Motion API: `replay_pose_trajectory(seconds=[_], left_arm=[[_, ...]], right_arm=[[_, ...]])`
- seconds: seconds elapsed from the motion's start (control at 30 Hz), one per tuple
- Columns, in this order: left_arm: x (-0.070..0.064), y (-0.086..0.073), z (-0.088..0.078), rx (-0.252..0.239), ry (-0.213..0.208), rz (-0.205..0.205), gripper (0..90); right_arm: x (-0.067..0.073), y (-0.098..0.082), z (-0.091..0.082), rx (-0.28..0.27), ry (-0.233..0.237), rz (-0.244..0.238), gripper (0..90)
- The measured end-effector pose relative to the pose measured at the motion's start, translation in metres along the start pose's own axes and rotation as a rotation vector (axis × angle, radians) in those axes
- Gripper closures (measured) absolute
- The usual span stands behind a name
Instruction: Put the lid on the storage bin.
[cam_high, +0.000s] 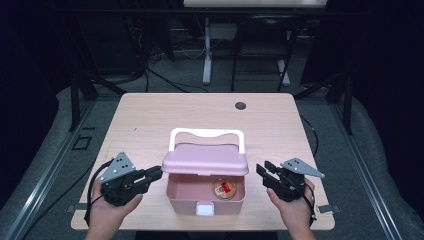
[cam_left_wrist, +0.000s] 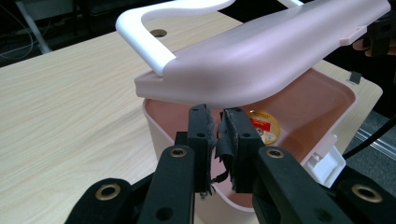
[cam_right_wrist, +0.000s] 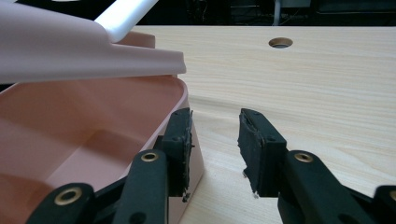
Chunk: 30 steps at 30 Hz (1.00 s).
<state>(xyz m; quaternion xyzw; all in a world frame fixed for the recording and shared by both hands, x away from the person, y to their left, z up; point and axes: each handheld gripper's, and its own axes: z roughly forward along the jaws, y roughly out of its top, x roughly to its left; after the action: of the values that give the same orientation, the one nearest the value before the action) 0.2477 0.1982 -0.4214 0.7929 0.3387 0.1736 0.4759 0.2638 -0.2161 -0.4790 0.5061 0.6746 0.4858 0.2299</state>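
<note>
Pink box (cam_high: 205, 192) mid-table, flanked by both grippers.
Left gripper (cam_high: 156, 174) pinched shut at box's left rim under raised lid (cam_high: 205, 159); right gripper (cam_high: 262, 169) just beside right wall, jaws apart, holding nothing.

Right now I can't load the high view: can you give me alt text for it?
A pink box sits near the front of a wooden table, its lid partly raised and a small round item inside. The left gripper reaches the box's left rim under the lid; the right gripper hovers open beside it.
</note>
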Motion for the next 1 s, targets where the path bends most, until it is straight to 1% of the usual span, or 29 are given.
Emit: replay_pose_trajectory(seconds=[0.13,0.23,0.4,0.43,0.67,0.7,0.77,0.87,0.93,0.97,1.0], left_arm=[[-0.001,-0.003,0.000,0.004,-0.002,0.001,81.5],[-0.001,-0.006,0.000,0.000,-0.003,-0.008,81.6],[-0.002,-0.011,0.000,0.017,-0.007,-0.003,81.5],[-0.002,-0.012,0.000,0.016,-0.007,-0.008,81.5],[-0.004,-0.018,-0.001,0.019,-0.005,-0.014,81.6],[-0.004,-0.019,-0.001,0.022,-0.005,-0.009,81.6],[-0.004,-0.021,-0.001,0.022,-0.004,-0.015,81.6],[-0.005,-0.024,-0.001,0.030,-0.006,-0.012,81.6],[-0.004,-0.026,-0.002,0.021,-0.018,-0.021,81.7],[-0.005,-0.027,-0.003,0.016,-0.018,-0.028,81.9],[-0.005,-0.027,-0.003,0.015,-0.017,-0.026,82.0]], right_arm=[[0.000,-0.001,0.001,-0.001,-0.002,-0.001,63.4],[-0.001,-0.002,0.001,0.003,-0.006,-0.001,63.2],[-0.003,-0.003,0.001,0.000,-0.011,0.003,63.1],[-0.003,-0.003,0.000,0.001,-0.013,0.002,63.1],[-0.004,-0.004,0.000,-0.002,-0.012,0.008,62.9],[-0.004,-0.004,0.000,-0.003,-0.013,0.009,62.9],[-0.005,-0.004,0.000,-0.003,-0.010,0.013,62.9],[-0.005,-0.004,-0.001,-0.006,-0.005,0.018,62.9],[-0.005,-0.004,-0.002,-0.007,-0.002,0.020,62.9],[-0.005,-0.004,-0.002,-0.008,-0.002,0.019,62.8],[-0.005,-0.004,-0.002,-0.008,-0.003,0.019,62.9]])
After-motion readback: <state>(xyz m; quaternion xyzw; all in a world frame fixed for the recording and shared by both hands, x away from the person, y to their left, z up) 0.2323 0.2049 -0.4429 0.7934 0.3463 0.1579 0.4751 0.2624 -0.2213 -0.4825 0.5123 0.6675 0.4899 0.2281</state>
